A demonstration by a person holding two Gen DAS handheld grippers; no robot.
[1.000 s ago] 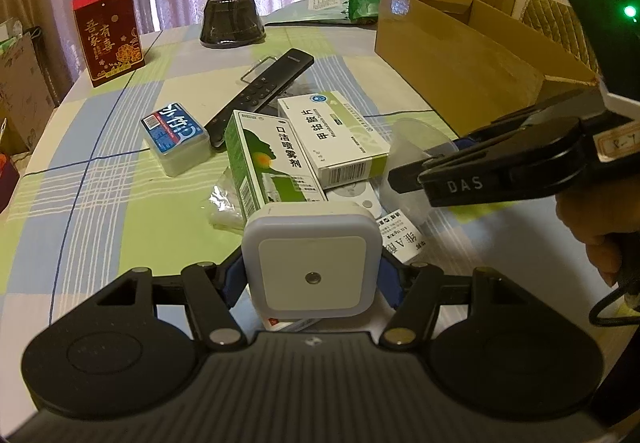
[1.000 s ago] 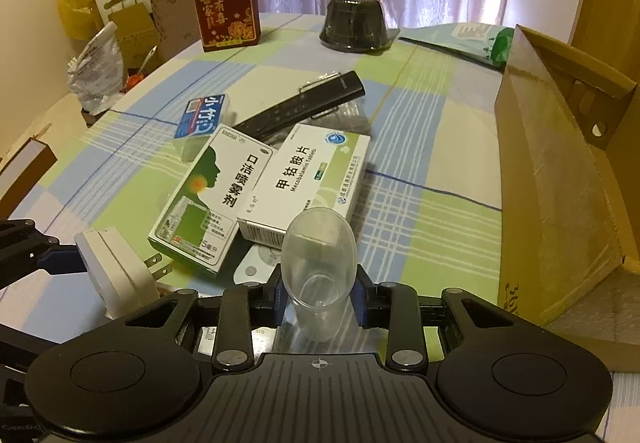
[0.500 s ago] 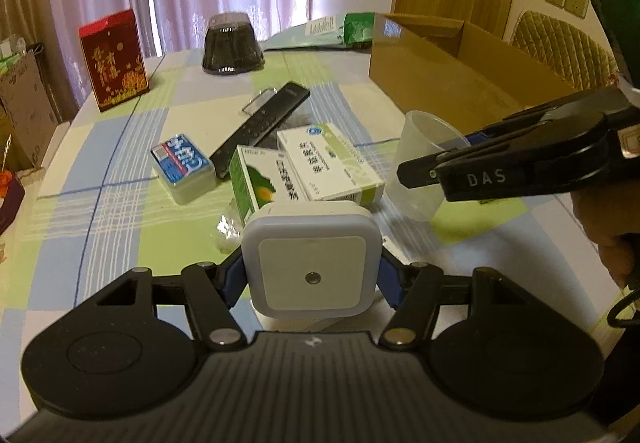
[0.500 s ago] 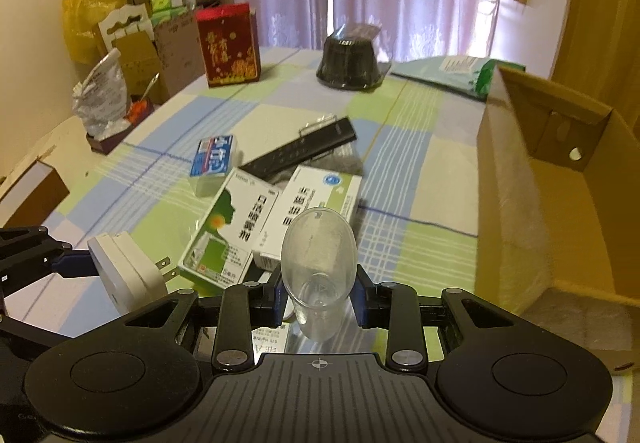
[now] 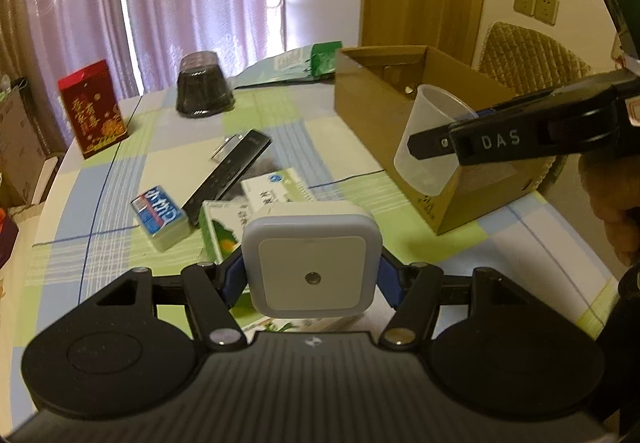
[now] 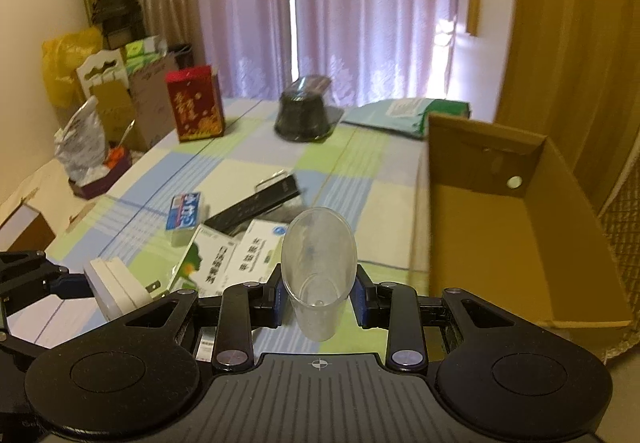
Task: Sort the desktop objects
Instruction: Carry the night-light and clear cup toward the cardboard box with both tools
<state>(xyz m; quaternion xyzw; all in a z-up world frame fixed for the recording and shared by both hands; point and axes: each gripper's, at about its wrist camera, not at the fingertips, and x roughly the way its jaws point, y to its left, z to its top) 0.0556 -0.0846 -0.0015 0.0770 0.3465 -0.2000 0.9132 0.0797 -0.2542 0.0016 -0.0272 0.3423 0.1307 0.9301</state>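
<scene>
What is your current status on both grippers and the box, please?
Left gripper shut on night light. Right gripper shut on clear cup, raised beside the cardboard box. Nothing in the way.

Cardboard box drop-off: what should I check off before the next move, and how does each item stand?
1. Right claw grips the cup: ok.
2. Left claw grips the night light: ok.
3. Box open on top: ok.
4. Cup above the box opening: not ok, short of the near wall.
5. Room in the box: ok, visible floor bare.
6. Claws apart: ok.
</scene>
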